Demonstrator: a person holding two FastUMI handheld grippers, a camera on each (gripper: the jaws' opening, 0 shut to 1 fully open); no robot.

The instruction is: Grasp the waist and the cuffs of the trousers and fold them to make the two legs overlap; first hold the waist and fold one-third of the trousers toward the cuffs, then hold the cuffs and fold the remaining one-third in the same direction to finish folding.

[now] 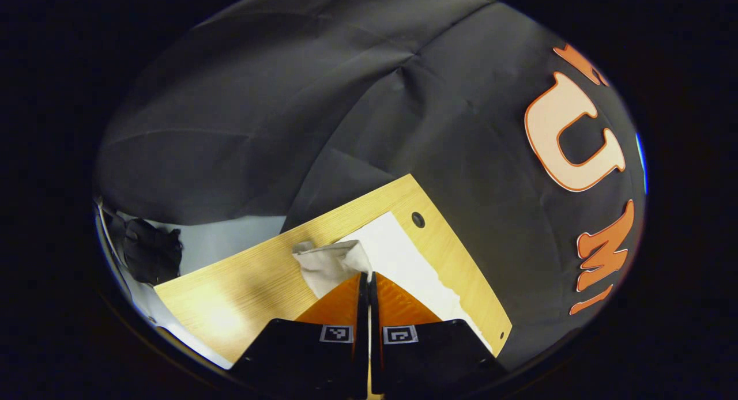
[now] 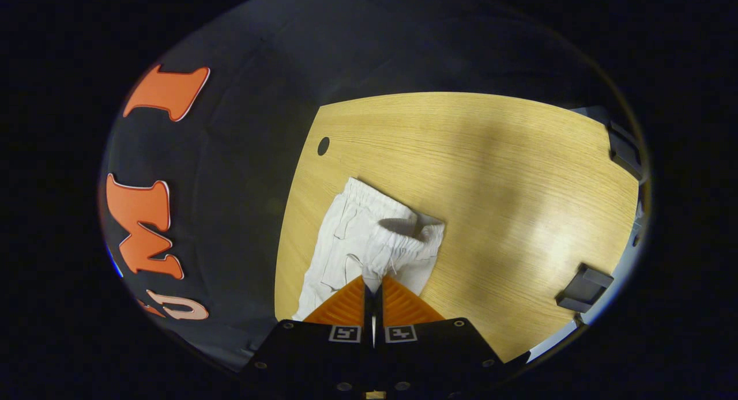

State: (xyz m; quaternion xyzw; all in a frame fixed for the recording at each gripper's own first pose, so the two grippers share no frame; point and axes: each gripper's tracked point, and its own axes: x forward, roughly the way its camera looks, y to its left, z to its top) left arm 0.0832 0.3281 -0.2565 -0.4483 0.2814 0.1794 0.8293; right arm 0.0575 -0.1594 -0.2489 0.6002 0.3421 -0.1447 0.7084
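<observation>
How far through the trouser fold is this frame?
Early. Both tongs are pinched on the white trousers: the right tongs near the elastic waist, the left tongs on a lifted fabric edge. Whether the legs already overlap can't be judged. In hand: the lift over the wooden table. Left: both one-third folds, since no neat stack is visible.

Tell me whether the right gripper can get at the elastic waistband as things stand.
Probably yes: the right gripper already looks pinched shut on the trousers near the waistband, with bare table beyond and nothing in the way.
</observation>
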